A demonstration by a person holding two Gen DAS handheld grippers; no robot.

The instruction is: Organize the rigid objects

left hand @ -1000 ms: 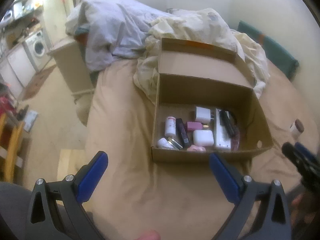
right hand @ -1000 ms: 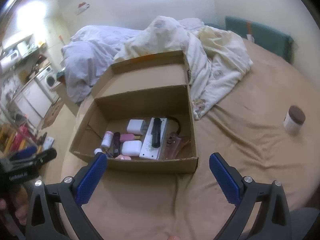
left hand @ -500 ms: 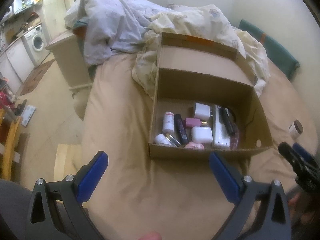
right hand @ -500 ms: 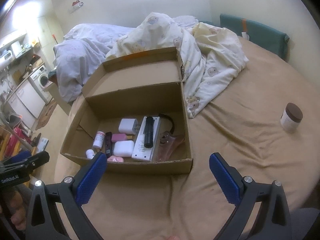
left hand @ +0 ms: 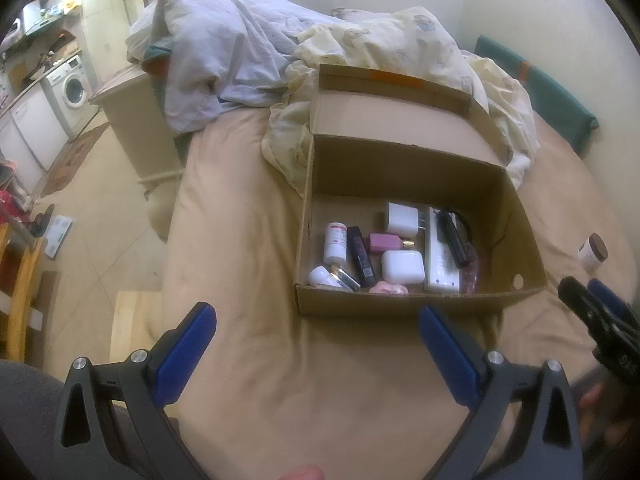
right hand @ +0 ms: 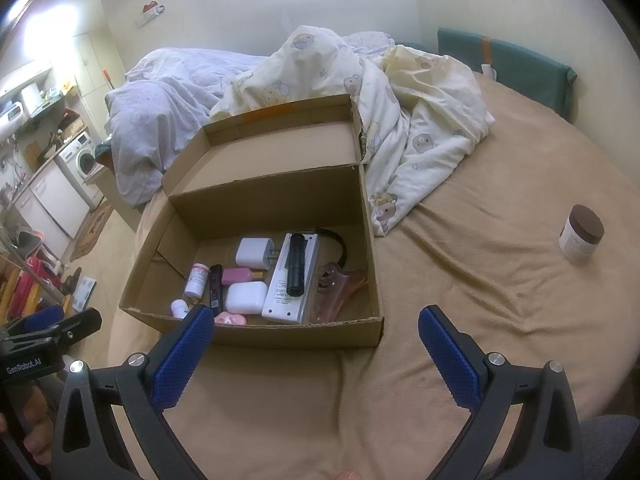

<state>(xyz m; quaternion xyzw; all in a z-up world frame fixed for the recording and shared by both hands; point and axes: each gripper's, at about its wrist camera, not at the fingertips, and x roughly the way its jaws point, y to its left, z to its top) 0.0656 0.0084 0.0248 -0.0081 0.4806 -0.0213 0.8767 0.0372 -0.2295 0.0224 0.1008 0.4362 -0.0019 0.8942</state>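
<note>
One item was left outside the cardboard box (right hand: pixel 256 332): brown-lidded jar (right hand: pixel 581 239), upright on the bed (right hand: pixel 460 280), well right. Likely light, rigid, slick; grip the body below the lid. Left gripper (left hand: pixel 316 354) and right gripper (right hand: pixel 316 354) jaws were spread wide, empty.

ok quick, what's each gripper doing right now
left gripper: open, holding nothing.
right gripper: open, holding nothing.

Dim warm light, perhaps soft, fisheye-warped edges

Each tool (right hand: pixel 316 344) has black arms, blue textured pads (right hand: pixel 182 364) and silver screws.
</note>
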